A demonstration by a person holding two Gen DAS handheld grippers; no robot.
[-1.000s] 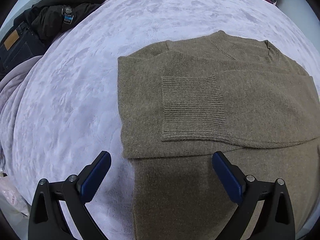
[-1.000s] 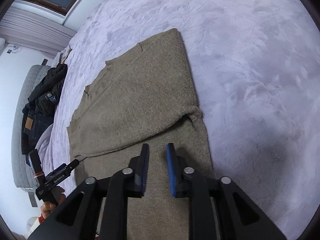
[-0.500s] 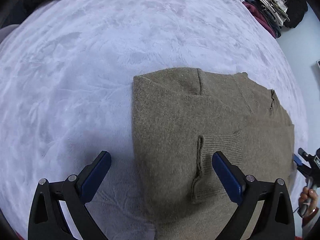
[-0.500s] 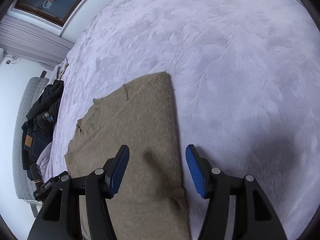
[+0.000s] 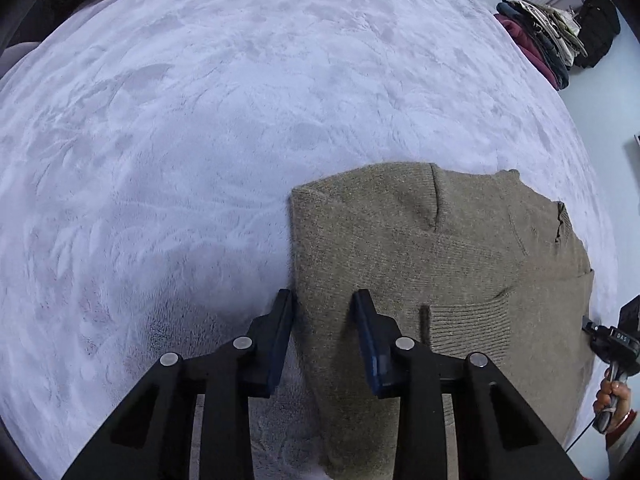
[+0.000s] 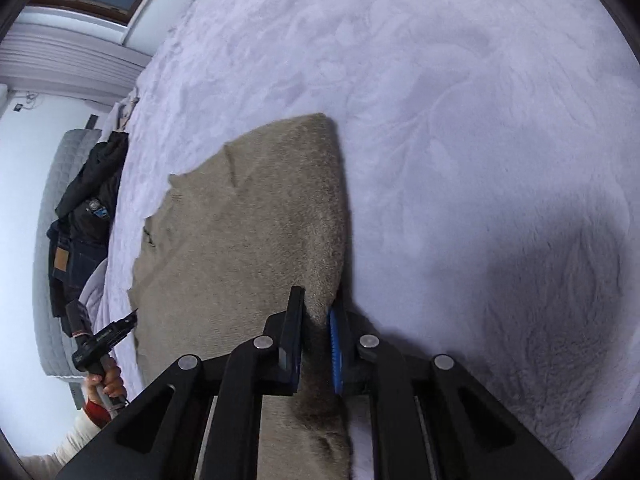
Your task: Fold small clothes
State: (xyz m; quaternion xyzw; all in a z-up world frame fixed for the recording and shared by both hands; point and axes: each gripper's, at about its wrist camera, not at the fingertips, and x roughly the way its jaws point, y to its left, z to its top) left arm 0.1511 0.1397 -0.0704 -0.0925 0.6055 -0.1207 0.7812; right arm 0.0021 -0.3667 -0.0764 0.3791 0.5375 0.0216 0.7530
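Note:
An olive-brown knitted sweater (image 5: pixel 420 248) lies flat on the lavender bedspread (image 5: pixel 200 140), its sleeves folded in and a ribbed cuff (image 5: pixel 472 324) on top. My left gripper (image 5: pixel 322 300) points steeply down at the sweater's left edge. Its jaws are closing, with that edge between them and a gap still showing. In the right wrist view the sweater (image 6: pixel 248 216) stretches away to the left. My right gripper (image 6: pixel 316 304) is closing tight on the sweater's right edge, and the fabric is pinched between the pads.
A pile of dark jacket and jeans (image 6: pixel 84 216) sits at the bed's far side by a grey padded headboard (image 6: pixel 52 200). Folded clothes (image 5: pixel 540 36) are stacked at the far right corner. A hand (image 6: pixel 108 376) holds the other gripper's handle.
Both grippers were wide open half a second ago. The left jaws have narrowed around the sweater's left edge, and the right jaws have closed onto its right edge.

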